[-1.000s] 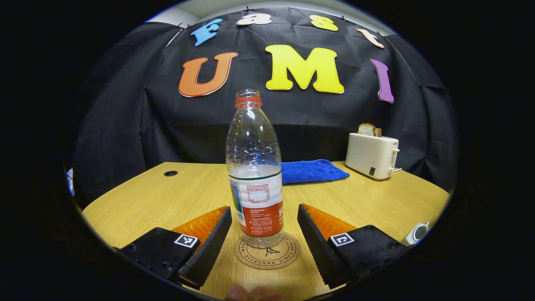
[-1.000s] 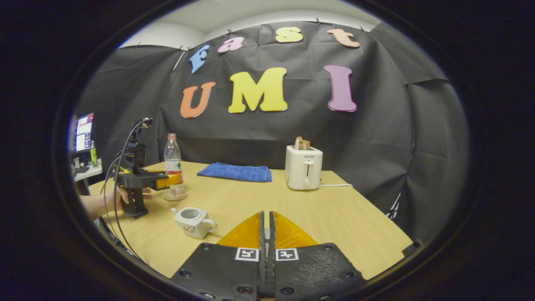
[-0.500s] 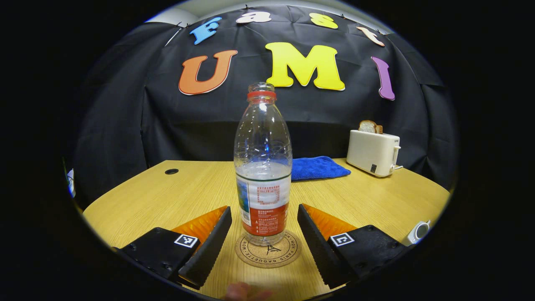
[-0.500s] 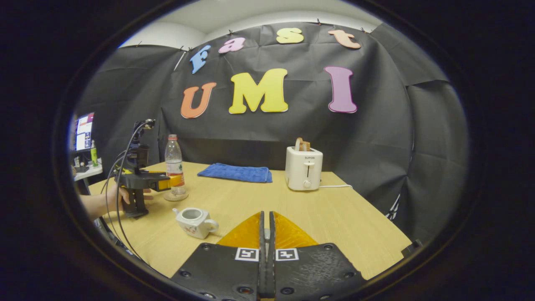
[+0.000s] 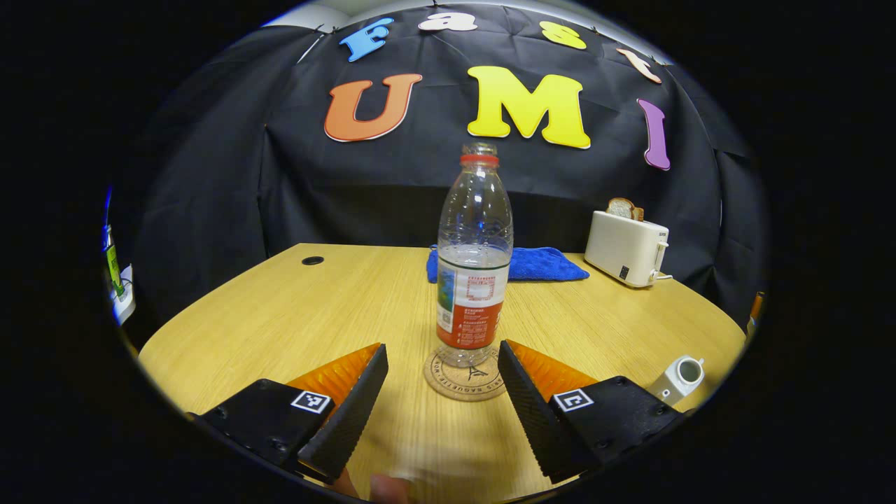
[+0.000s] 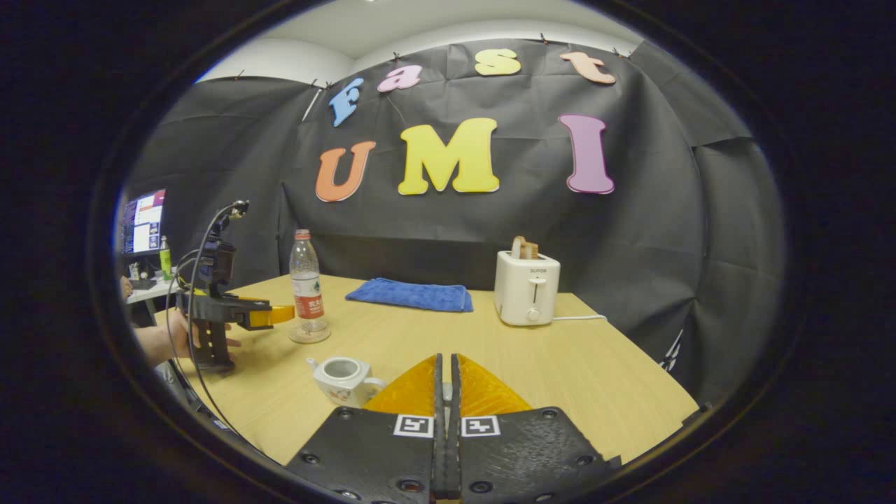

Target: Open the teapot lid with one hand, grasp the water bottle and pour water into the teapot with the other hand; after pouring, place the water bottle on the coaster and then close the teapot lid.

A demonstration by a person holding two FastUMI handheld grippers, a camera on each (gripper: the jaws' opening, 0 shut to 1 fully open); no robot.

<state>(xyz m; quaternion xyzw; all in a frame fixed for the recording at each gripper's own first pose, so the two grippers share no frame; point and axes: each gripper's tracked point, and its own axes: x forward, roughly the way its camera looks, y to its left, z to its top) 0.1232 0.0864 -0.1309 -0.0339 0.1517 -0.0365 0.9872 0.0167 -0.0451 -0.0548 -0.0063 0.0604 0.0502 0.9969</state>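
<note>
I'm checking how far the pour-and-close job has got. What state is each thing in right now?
water bottle: upright on the coaster, uncapped, partly full
coaster: flat on the table, under the bottle
teapot: lid off, mouth open
left gripper: open, short of the bottle, not touching it
right gripper: shut, whether it grips anything cannot be told
toaster: bread sticking out of the slots
blue towel: folded flat

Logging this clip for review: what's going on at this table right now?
A person holds tongs in each hand. The left tongs are open, short of the water bottle, which stands upright on the coaster. The teapot sits lidless on the table. The right tongs look shut; I can't tell whether they hold the lid. Closing the teapot remains.
</note>
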